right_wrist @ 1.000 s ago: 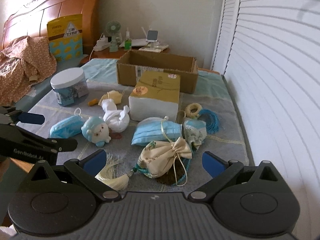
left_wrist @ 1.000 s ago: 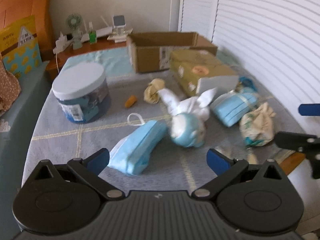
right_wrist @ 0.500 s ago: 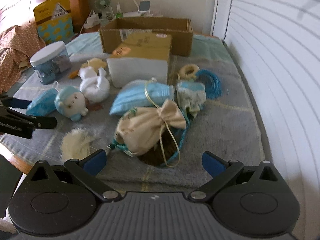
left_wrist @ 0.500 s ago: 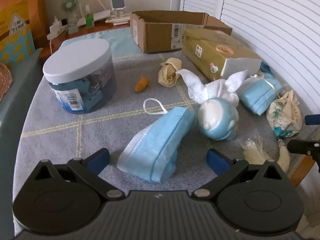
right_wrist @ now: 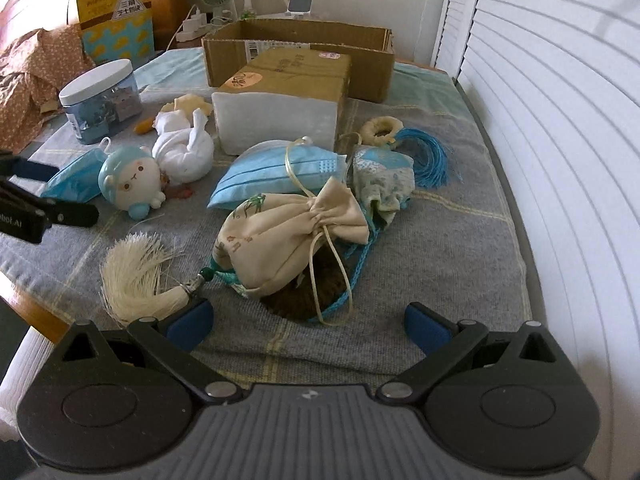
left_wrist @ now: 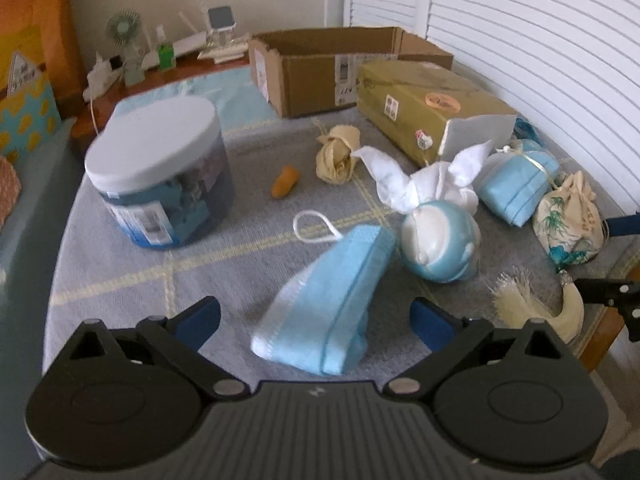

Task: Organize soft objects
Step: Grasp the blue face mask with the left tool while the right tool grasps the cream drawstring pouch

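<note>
The blue face mask lies folded on the grey blanket directly ahead of the left gripper, whose jaws are wide and hold nothing; it looks light and limp, so I would pinch it across the thick middle fold, not by the thin ear loop at 12 o'clock. The cream drawstring pouch lies before the right gripper, jaws also wide and free, and it seems soft and loosely filled, best taken near the gathered neck. The cardboard box stands far at 12 o'clock.
</note>
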